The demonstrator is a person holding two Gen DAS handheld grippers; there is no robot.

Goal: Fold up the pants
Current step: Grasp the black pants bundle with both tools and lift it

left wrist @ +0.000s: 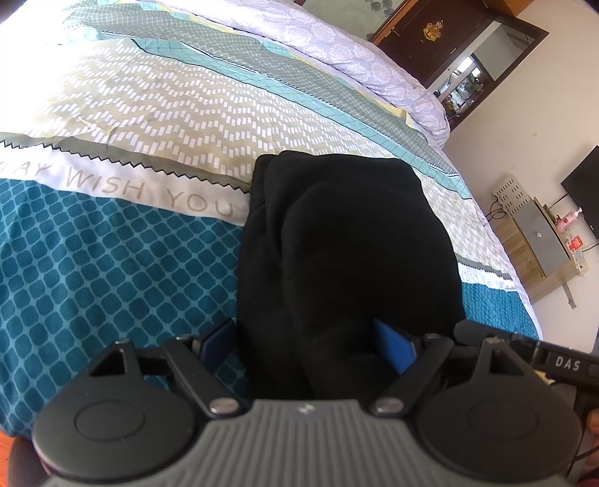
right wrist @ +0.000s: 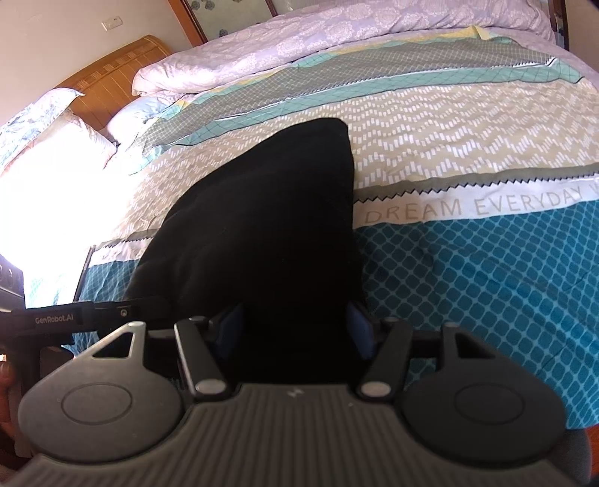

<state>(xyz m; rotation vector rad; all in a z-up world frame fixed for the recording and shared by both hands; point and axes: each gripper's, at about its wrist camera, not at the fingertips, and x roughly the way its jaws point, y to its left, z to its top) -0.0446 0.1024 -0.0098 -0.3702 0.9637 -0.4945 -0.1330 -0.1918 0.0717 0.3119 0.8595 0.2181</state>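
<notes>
Black pants (left wrist: 337,239) lie bunched lengthwise on the patterned bedspread (left wrist: 112,262), and their near end rises into both grippers. In the left wrist view the thick cloth fills the gap of my left gripper (left wrist: 307,337), between its blue pads (left wrist: 395,346). My right gripper (right wrist: 295,322) takes in the same dark bundle (right wrist: 262,209), with a blue pad (right wrist: 361,329) pressed against each side. Both pairs of jaws stand wide around the fabric. The two grippers sit side by side; part of the other tool (right wrist: 56,320) shows at the left edge of the right wrist view.
A lilac quilt (right wrist: 337,41) is heaped along the far side of the bed, with pillows (right wrist: 56,123) by the wooden headboard (right wrist: 112,75). A dark cabinet (left wrist: 441,33) and a low wooden stand (left wrist: 539,239) stand past the bed's right edge.
</notes>
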